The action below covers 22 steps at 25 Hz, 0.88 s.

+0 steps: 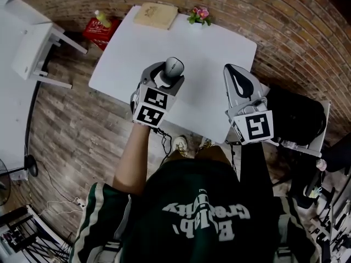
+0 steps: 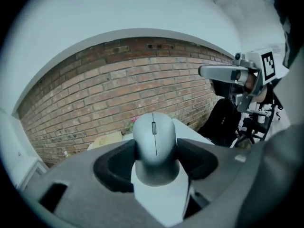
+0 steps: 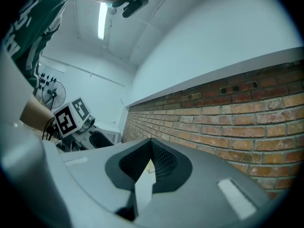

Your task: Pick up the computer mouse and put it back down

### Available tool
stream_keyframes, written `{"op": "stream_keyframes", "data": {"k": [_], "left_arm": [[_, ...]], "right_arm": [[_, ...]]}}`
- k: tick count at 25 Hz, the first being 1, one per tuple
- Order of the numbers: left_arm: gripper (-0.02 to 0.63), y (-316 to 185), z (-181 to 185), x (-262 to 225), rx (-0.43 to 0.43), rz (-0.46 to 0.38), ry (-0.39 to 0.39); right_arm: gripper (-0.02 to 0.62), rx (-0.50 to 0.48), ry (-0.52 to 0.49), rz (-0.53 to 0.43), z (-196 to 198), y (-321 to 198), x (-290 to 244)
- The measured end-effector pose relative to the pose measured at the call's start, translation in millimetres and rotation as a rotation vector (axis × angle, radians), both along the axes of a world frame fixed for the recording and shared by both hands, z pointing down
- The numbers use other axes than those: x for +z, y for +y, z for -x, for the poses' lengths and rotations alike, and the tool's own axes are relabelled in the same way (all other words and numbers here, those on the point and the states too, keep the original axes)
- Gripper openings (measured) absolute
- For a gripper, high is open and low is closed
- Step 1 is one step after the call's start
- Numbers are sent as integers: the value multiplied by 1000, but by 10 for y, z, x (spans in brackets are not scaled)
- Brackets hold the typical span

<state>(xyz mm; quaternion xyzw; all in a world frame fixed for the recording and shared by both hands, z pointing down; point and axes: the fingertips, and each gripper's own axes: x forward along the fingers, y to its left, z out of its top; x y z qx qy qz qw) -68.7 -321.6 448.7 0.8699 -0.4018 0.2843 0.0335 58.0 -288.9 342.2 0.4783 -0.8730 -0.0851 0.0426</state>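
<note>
The grey computer mouse (image 2: pixel 155 144) hangs in the air above the white table (image 1: pixel 214 53), its scroll wheel facing the camera. My left gripper (image 2: pixel 156 161) is shut on the mouse, both dark pads pressing its sides. In the head view the mouse (image 1: pixel 174 68) sticks out past the left gripper (image 1: pixel 167 81), over the table's middle. My right gripper (image 3: pixel 149 163) is shut with nothing between its pads and points level at a brick wall. In the head view the right gripper (image 1: pixel 237 81) hovers over the table's right side.
A tan book (image 1: pixel 156 15) and a small pot of pink flowers (image 1: pixel 199 15) sit at the table's far edge. A red crate (image 1: pixel 101 30) and a white stand (image 1: pixel 38 51) are on the wooden floor at left. A black chair (image 1: pixel 299 116) stands at right.
</note>
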Motion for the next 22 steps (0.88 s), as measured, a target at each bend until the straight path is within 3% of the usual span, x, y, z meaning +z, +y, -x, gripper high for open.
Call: {"op": "stream_keyframes", "data": {"k": [9,22], "left_arm": [[282,-38,63,-688,-70,-174,109],[282,50,184,-1500,-133,-342,208]], "right_arm": [[14,2,4,-46,-9,3,-188],[14,0,0,-96,12,17,-406]]}}
